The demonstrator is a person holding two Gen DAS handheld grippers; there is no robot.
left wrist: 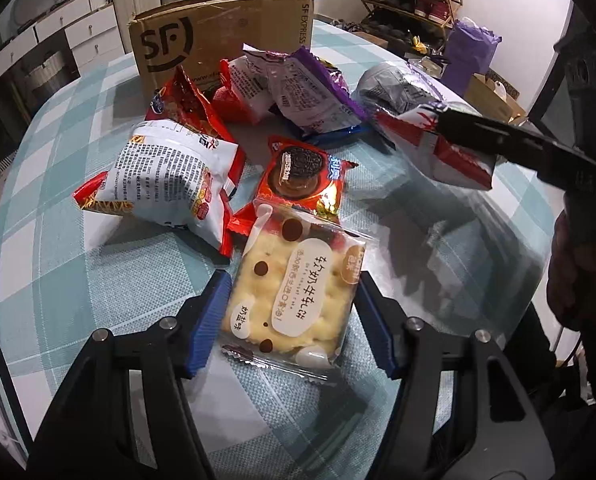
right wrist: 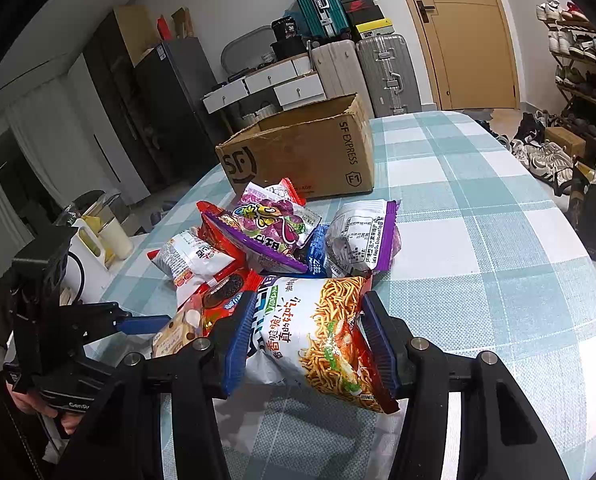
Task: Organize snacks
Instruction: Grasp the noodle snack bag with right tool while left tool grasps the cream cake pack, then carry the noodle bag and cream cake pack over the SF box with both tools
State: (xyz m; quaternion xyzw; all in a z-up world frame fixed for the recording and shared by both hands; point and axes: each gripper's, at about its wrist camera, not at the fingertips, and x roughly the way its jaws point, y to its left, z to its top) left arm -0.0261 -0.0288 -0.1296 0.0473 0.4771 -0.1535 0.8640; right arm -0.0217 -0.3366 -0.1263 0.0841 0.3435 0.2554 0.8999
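1. Two grippers work over a pile of snack packets on the checked tablecloth (left wrist: 78, 128), with an open cardboard box (right wrist: 318, 152) standing behind the pile, toward the far edge.
2. Seen from the left wrist, the left gripper (left wrist: 294, 320) has its blue pads on either side of a clear-wrapped cracker packet (left wrist: 294, 296) lying flat at the near edge of the pile. The left pad touches the wrapper; the right one sits just off its edge, so the jaws are apart and not yet clamped.
3. Only the right wrist view shows the printed front of the noodle snack bag (right wrist: 322, 336), which the right gripper (right wrist: 312, 340) has pinched between its pads and raised off the cloth.
4. From the left wrist that same bag appears only as a red-and-white back.
5. A chocolate biscuit packet (left wrist: 302, 176) lies just beyond the crackers.
6. Box interior: hidden in both views.
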